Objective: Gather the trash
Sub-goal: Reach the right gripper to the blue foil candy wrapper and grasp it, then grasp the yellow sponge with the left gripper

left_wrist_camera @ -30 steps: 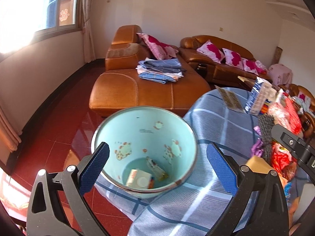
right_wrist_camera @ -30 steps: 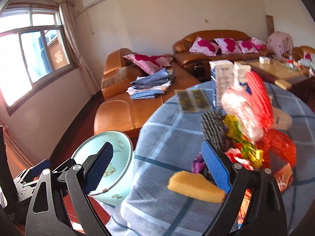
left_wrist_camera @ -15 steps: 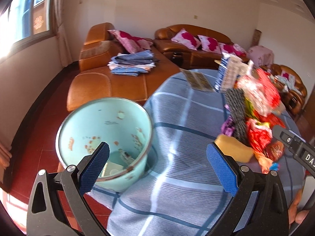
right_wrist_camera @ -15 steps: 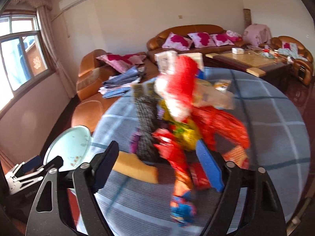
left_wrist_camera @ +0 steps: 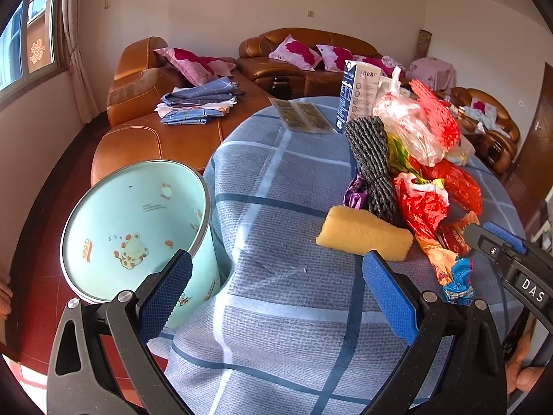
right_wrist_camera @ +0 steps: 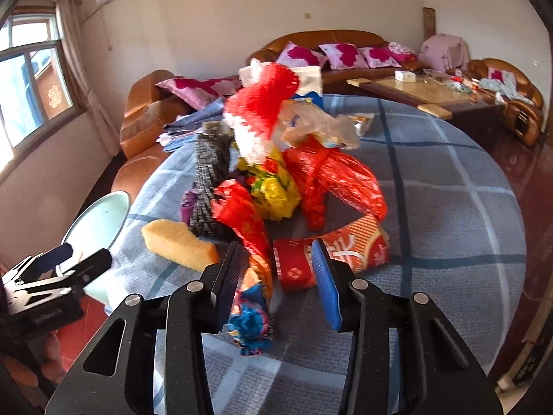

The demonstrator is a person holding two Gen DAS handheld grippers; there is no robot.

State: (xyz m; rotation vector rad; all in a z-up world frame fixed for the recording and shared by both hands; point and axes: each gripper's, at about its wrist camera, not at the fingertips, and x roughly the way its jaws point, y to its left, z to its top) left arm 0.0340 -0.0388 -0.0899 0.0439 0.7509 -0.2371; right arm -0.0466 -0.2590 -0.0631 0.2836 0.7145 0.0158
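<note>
The right gripper (right_wrist_camera: pixel 276 276), wide a second ago, is closing around the orange-and-blue wrapper (right_wrist_camera: pixel 254 297) at the trash pile's near edge — pads not yet pressing; the left gripper (left_wrist_camera: pixel 276 297) stays spread beside the bin (left_wrist_camera: pixel 134 228).

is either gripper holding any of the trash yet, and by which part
Nothing is gripped yet. The right gripper is closing around the blue-tipped end of the orange wrapper, pads not yet pressing. The left gripper is open and empty.
</note>
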